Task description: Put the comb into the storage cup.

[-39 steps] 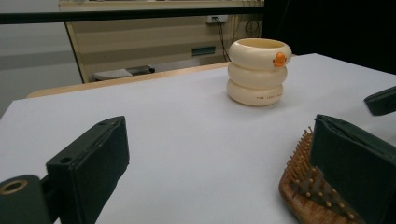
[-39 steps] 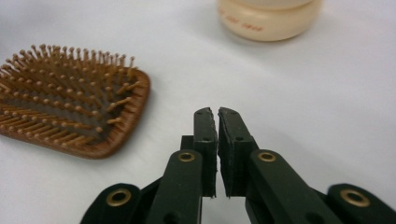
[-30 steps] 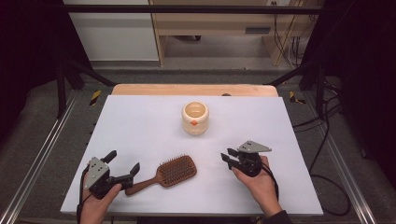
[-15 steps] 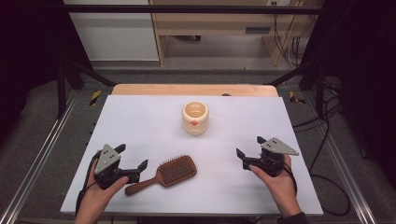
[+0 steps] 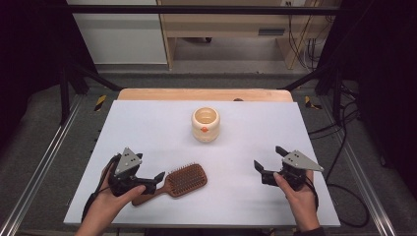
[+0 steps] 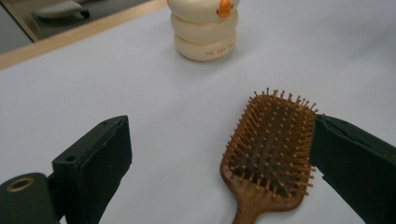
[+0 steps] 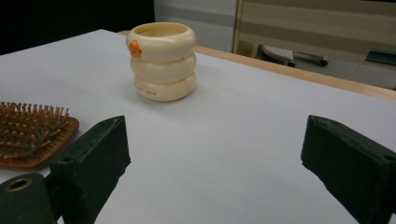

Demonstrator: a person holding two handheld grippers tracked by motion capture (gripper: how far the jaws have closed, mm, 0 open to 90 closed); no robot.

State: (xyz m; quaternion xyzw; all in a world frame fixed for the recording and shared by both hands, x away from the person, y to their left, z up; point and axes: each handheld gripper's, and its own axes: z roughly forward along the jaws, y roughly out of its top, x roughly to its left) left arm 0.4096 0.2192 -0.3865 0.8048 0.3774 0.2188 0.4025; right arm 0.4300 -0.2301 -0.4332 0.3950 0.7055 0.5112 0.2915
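Wooden hairbrush (image 5: 179,181) lying bristles-up on white table (image 5: 147,128), near front edge, cream ringed cup (image 5: 205,124) further back. Left gripper (image 5: 150,180) right at brush handle, fingers apart, nothing held. Right gripper (image 5: 268,169) off to side, fingers apart too. My guess: straddle handle, go low, squeeze at neck so brush won't twist.

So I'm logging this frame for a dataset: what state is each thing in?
Hairbrush: lying flat on the table, bristles up, ungrasped.
Cream cup: upright, open top, nothing visible inside.
Left gripper: open, fingers either side of the brush handle, not closed on it.
Right gripper: open, holding nothing, over bare table.
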